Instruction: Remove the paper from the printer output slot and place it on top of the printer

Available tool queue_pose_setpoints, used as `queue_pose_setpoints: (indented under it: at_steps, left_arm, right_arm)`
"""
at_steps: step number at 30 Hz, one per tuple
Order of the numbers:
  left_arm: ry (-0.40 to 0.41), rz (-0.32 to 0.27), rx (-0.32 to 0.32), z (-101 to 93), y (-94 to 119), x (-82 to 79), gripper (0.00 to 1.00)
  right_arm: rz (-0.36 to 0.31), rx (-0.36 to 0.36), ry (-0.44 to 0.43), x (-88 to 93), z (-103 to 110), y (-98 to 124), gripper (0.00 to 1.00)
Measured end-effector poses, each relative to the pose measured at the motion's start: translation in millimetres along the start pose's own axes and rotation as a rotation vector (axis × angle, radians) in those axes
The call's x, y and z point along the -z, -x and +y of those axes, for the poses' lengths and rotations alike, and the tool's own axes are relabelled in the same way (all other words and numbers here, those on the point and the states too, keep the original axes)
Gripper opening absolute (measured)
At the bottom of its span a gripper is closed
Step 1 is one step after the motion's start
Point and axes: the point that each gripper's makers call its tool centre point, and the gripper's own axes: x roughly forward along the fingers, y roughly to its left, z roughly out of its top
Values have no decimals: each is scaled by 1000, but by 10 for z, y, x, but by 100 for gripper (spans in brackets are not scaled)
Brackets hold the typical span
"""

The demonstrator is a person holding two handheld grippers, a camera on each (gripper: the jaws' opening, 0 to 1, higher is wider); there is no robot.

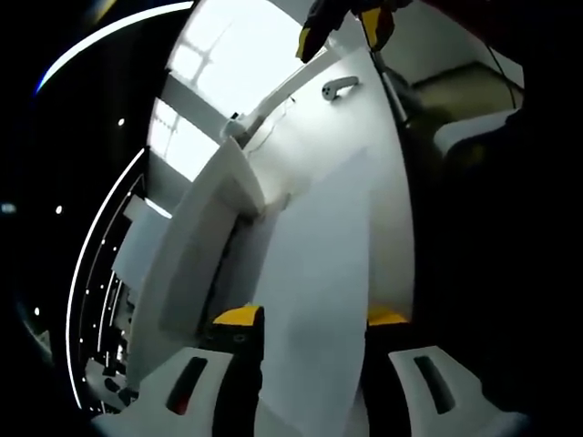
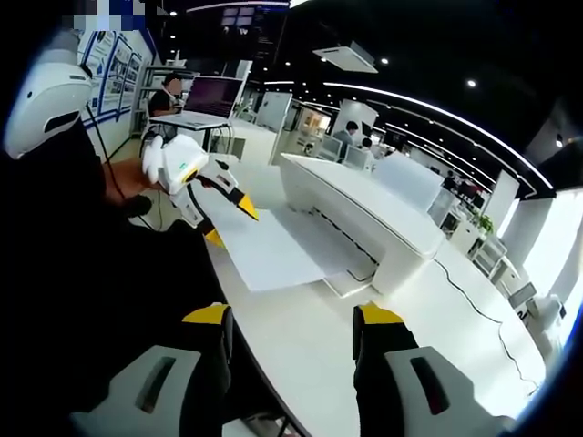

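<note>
In the left gripper view, the left gripper has its two yellow-tipped black jaws closed on the near edge of a white sheet of paper. The sheet runs forward from between the jaws, over the white table. Its far end lies beside the white box-shaped printer, which stands to the left of the jaws. Whether that end is out of the output slot, I cannot tell. Beyond the sheet, the yellow tips of the right gripper hang over the table.

In the right gripper view, the right gripper has its jaws wide apart and holds nothing. Ahead of them, the paper stretches between the left gripper and the front of the printer. A thin white cable lies on the table to the right of the jaws.
</note>
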Motion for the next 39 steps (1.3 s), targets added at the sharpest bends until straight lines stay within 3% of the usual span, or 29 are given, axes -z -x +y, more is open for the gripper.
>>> queue_pose_setpoints:
  at_steps: [18, 29, 39]
  left_arm:
    - [7, -9, 12, 14, -24, -41, 37]
    - [-2, -7, 5, 9, -24, -34, 38]
    - [-13, -19, -5, 32, -29, -81, 39]
  right_arm:
    - [-13, -4, -11, -26, 11, -36, 48]
    - [-6, -8, -13, -17, 22, -41, 48]
    - [-7, 0, 16, -125, 39, -10, 47]
